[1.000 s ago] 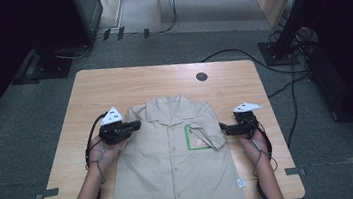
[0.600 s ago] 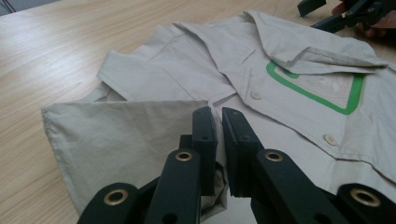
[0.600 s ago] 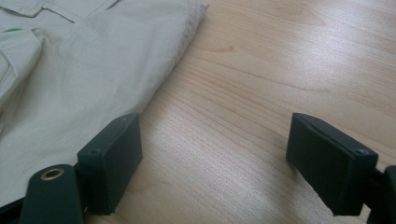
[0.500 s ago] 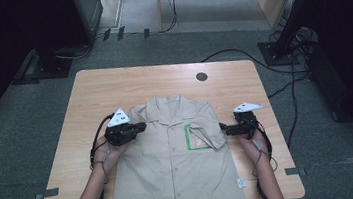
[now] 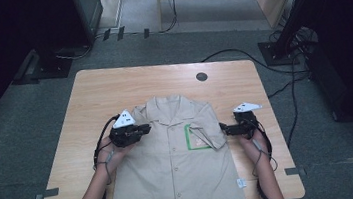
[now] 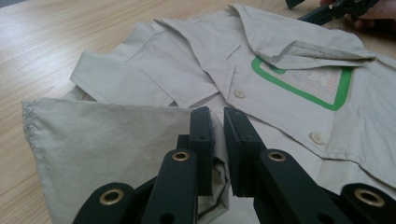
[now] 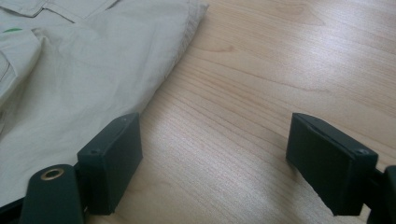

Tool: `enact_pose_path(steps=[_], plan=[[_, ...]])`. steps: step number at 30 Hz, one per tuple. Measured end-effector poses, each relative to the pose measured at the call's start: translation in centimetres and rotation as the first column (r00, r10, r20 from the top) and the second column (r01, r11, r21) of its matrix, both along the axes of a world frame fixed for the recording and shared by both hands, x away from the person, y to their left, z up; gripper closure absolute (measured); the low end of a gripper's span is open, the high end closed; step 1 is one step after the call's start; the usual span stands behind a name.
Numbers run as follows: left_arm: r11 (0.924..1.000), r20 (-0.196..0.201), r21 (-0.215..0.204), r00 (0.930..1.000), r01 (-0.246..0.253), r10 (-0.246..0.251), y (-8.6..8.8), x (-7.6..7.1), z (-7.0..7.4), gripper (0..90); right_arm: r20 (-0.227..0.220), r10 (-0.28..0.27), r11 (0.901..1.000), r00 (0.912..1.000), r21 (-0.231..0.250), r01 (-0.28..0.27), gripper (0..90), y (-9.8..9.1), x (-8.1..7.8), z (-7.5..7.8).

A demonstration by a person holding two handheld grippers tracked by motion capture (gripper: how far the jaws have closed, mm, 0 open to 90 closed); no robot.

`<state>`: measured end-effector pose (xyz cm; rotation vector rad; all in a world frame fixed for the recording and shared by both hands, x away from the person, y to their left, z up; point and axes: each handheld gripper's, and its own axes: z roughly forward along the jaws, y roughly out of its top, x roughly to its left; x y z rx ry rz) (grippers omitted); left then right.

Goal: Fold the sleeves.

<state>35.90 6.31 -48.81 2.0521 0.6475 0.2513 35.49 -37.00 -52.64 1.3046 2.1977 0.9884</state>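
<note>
Here we have a beige short-sleeved shirt (image 5: pixel 177 165) lying flat, front up, on the near half of a light wooden table (image 5: pixel 113 89), its collar pointing away from us and its hem reaching the table's near edge. Taking the shirt as our landmark, the sleeve on its left side (image 6: pixel 102 140) is folded in over the chest, and our left gripper (image 6: pixel 218 140) has that fold between its jaws: they stand narrow, have just been easing apart, and a small gap shows between the pads with cloth bunched low down in it. The sleeve on the shirt's right side (image 5: pixel 208 135) is already folded in across the green-bordered chest pocket (image 6: pixel 303 81). Our right gripper (image 7: pixel 212 154) rests just beside the shirt's right edge, jaws wide and empty over bare wood, one pad at the cloth's hem.

Beyond the collar the tabletop runs open up to a round black grommet (image 5: pixel 201 76), and bare strips flank the shirt on both sides. The cloth is a thin, lightly creased woven cotton with pale buttons (image 6: pixel 239 94) down the placket; the table shows a smooth, fine grain.
</note>
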Motion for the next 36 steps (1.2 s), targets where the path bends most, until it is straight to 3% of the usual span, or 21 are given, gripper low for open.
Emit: enact_pose_path(steps=[17, 23, 29, 30, 36], plan=[[0.9993, -0.009, -0.025, 0.9996, 0.028, -0.028, -0.8, -0.8, 1.4, 72.1, 0.000, 0.000, 1.0000, 1.0000, 0.000, 0.000, 18.0, 0.0, 0.0, 0.0], [0.9995, -0.012, -0.010, 0.9995, 0.030, -0.030, -0.9, -0.8, 1.5, 67.1, 0.000, 0.000, 1.0000, 1.0000, 0.000, 0.000, 18.0, 0.0, 0.0, 0.0], [0.9992, -0.003, 0.032, 0.9997, 0.023, -0.023, -0.7, -0.6, 0.9, 56.2, -0.001, 0.000, 1.0000, 1.0000, 0.001, 0.000, 18.0, 0.0, 0.0, 0.0], [0.9988, 0.007, 0.047, 0.9999, 0.013, -0.013, -0.6, -0.5, 0.7, 50.9, -0.001, 0.000, 1.0000, 1.0000, 0.000, 0.000, 18.0, 0.0, 0.0, 0.0], [0.9984, 0.033, 0.055, 0.9994, -0.006, 0.004, 0.3, -0.2, 0.4, 40.4, 0.000, 0.000, 1.0000, 1.0000, 0.001, 0.000, 18.0, 0.0, 0.0, 0.0]])
